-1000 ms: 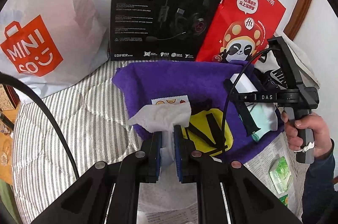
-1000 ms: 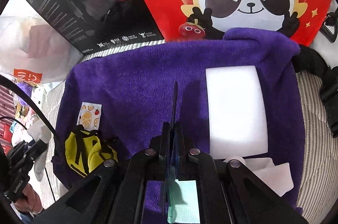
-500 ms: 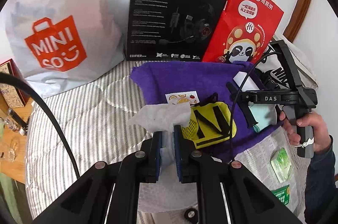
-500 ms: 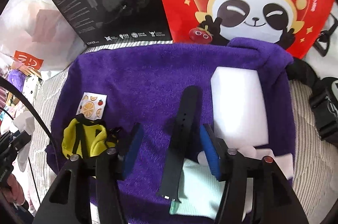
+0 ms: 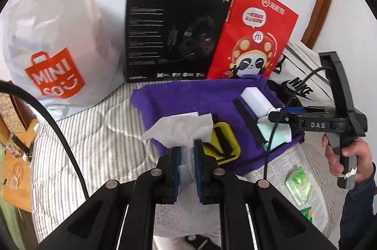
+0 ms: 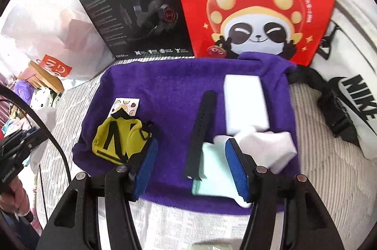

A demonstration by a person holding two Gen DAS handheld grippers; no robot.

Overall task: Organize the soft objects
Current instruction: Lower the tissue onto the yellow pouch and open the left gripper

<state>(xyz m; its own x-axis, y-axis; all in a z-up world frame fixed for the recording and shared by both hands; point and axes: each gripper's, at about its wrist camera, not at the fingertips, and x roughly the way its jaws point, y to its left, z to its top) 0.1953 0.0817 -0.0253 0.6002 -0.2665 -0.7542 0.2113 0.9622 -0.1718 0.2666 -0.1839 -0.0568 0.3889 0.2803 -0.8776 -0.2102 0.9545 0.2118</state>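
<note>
A purple towel (image 6: 169, 85) lies on the striped bed. On it lie a yellow pouch (image 6: 117, 139), a fruit-print packet (image 6: 124, 106), a black watch strap (image 6: 200, 134), a white sponge block (image 6: 245, 103), a mint cloth (image 6: 214, 174) and a white tissue (image 6: 266, 146). My left gripper (image 5: 186, 153) is shut on a white tissue (image 5: 179, 128) and holds it above the towel's (image 5: 188, 94) near left corner, beside the pouch (image 5: 222, 143). My right gripper (image 6: 190, 167) is open and empty above the strap and mint cloth; it also shows in the left wrist view (image 5: 280, 114).
A white Miniso bag (image 5: 54, 42), a black headset box (image 5: 174, 33) and a red panda bag (image 5: 254, 37) stand along the wall. A white Nike bag (image 6: 353, 96) lies at right. Newspaper with green packets (image 5: 299, 184) is at the front right. A wooden stand (image 5: 14, 151) is left of the bed.
My right gripper opened, let go of the black strap onto the towel and drew back. My left gripper pulled back and up with the tissue still in it.
</note>
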